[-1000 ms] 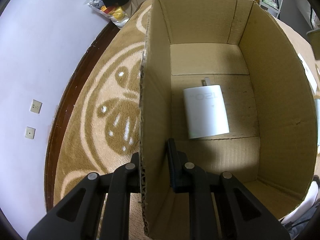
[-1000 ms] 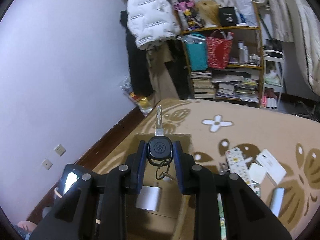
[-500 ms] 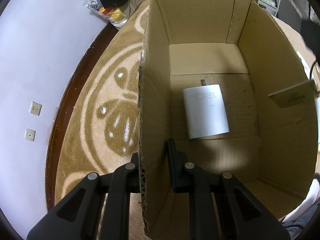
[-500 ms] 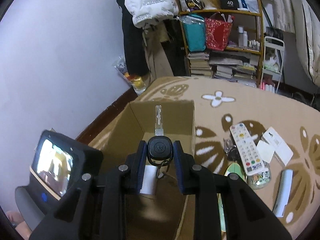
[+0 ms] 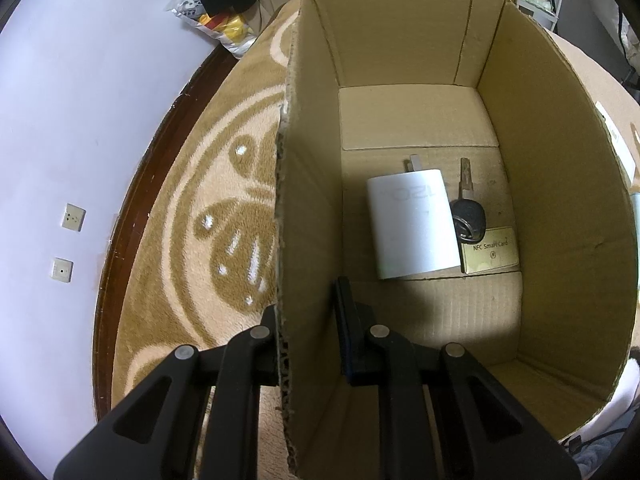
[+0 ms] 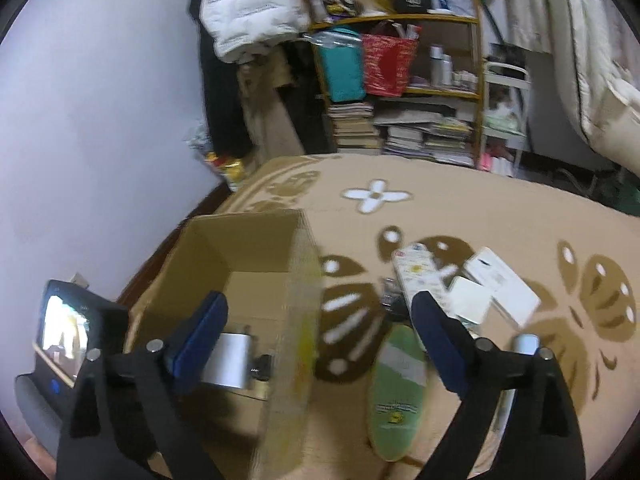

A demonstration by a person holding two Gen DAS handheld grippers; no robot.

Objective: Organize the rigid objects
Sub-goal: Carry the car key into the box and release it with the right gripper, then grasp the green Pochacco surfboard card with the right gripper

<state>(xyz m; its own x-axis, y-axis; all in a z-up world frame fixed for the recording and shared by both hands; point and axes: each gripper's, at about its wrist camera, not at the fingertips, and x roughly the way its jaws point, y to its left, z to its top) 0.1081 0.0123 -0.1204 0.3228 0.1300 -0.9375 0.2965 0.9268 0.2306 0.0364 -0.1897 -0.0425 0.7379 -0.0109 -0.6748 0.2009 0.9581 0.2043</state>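
Observation:
My left gripper (image 5: 308,320) is shut on the left wall of an open cardboard box (image 5: 308,184), one finger outside and one inside. On the box floor lie a white charger block (image 5: 412,224), a black car key (image 5: 468,212) and a gold NFC card (image 5: 490,250). My right gripper (image 6: 320,312) is open wide and empty, above the box's right wall (image 6: 296,320). The charger (image 6: 228,360) and key head (image 6: 262,368) show inside the box in the right wrist view.
On the patterned rug (image 6: 480,216) right of the box lie a white remote (image 6: 416,276), white flat boxes (image 6: 500,284), a green oval case (image 6: 396,388) and a silver cylinder (image 6: 524,344). A cluttered bookshelf (image 6: 400,80) stands behind, wall at left.
My right gripper opened and let go of the car key, which now lies in the box beside the charger with its gold card. The right gripper has shifted rightward. The left gripper has not moved.

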